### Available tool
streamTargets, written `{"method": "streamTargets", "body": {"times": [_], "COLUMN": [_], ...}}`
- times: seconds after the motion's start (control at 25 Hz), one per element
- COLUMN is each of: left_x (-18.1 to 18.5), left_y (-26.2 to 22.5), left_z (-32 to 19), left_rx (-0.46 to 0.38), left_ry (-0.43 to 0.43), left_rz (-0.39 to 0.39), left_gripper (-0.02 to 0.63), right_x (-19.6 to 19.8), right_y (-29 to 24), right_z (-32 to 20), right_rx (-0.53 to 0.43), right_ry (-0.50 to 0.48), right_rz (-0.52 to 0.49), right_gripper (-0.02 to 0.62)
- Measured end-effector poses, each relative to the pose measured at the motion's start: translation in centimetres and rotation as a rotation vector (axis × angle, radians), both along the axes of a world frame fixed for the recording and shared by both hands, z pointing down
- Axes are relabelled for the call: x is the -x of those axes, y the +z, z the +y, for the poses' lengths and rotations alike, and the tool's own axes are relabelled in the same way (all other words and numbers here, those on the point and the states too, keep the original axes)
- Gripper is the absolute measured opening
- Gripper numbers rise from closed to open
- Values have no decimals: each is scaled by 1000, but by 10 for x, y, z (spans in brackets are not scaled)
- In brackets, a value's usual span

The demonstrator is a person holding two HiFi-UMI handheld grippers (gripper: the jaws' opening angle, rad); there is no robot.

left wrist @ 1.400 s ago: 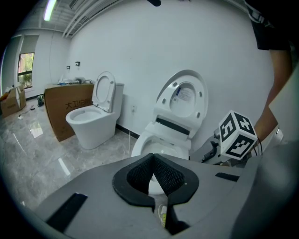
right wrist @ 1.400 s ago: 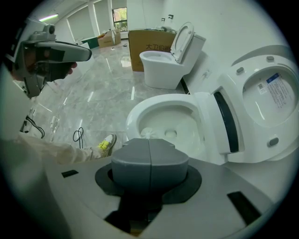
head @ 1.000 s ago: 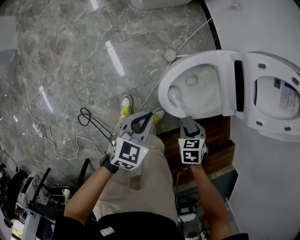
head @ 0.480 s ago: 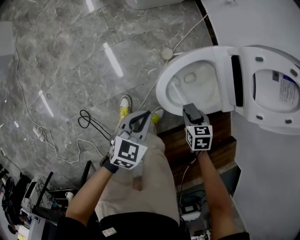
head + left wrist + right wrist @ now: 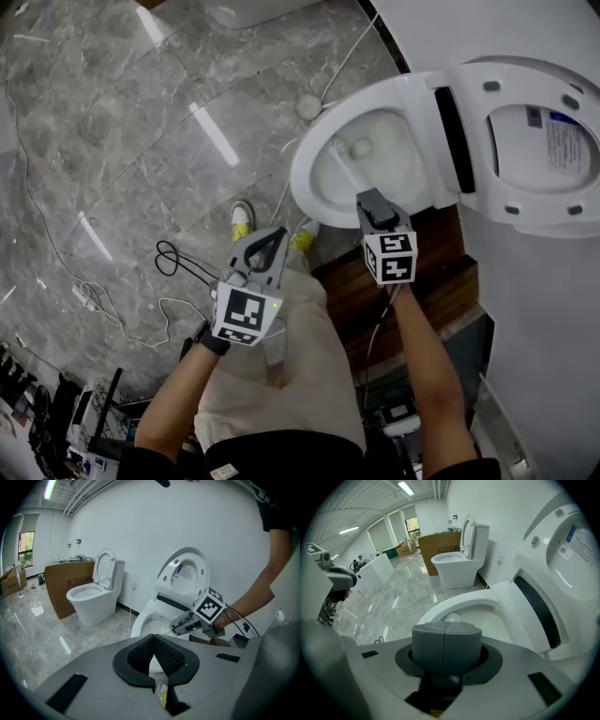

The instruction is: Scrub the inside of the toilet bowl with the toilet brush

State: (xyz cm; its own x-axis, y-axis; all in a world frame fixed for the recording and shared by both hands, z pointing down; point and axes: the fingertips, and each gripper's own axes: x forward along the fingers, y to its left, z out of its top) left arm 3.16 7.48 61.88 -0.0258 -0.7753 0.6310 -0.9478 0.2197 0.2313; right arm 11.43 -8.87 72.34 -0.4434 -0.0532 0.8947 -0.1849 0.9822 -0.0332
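Note:
The white toilet bowl (image 5: 323, 202) stands open at the upper right of the head view, its lid (image 5: 539, 141) swung back. My right gripper (image 5: 367, 201) reaches over the bowl's near rim, shut on the toilet brush. The brush's white handle (image 5: 345, 178) runs into the bowl and its head (image 5: 331, 148) rests against the inner left wall. In the right gripper view the brush head (image 5: 451, 617) shows just past my right gripper (image 5: 446, 644). My left gripper (image 5: 265, 251) hangs shut and empty over the person's leg, away from the bowl; its pads (image 5: 166, 656) meet.
A dark wooden step (image 5: 422, 300) lies under the toilet. Cables (image 5: 178, 253) trail over the grey marble floor, near a yellow shoe (image 5: 242, 220) and a round white disc (image 5: 307, 106). A second toilet (image 5: 93, 597) and a cardboard box (image 5: 63, 585) stand by the far wall.
My right gripper has moved forward from below the rim to over it, pushing the brush deeper into the bowl. The left gripper has stayed put.

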Motion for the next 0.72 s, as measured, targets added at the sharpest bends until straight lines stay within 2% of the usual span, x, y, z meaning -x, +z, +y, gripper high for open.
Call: {"method": "streamTargets", "body": {"times": [0.08, 0.28, 0.4, 0.48, 0.6, 0.68, 0.72], "left_x": [-4, -7, -6, -7, -11, -14, -15], "left_y": [-1, -6, -12, -13, -13, -17, -19], "left_z": [-3, -9, -14, -16, -18, -19, -20], "left_rx": [3, 6, -6, -12, -5, -9, -14], "left_ry": [11, 38, 53, 64, 77, 93, 106], "left_rz": [-3, -10, -18, -22, -14, -10, -13], "left_gripper": [18, 18, 18, 18, 18, 18, 18], "right_x": [-5, -24, -27, -26, -26, -28, -29], "right_y": [-1, -4, -2, -1, 5, 12, 17], "right_z": [-5, -28, -41, -49, -51, -50, -50], "right_rx": [-33, -98, -174, -276, -499, -603, -638], "right_ry": [0, 87, 19, -126, -517, -775, -873], "right_rz": [-4, 20, 66, 94, 174, 228, 248], "right_gripper": [155, 155, 155, 155, 155, 155, 155]}}
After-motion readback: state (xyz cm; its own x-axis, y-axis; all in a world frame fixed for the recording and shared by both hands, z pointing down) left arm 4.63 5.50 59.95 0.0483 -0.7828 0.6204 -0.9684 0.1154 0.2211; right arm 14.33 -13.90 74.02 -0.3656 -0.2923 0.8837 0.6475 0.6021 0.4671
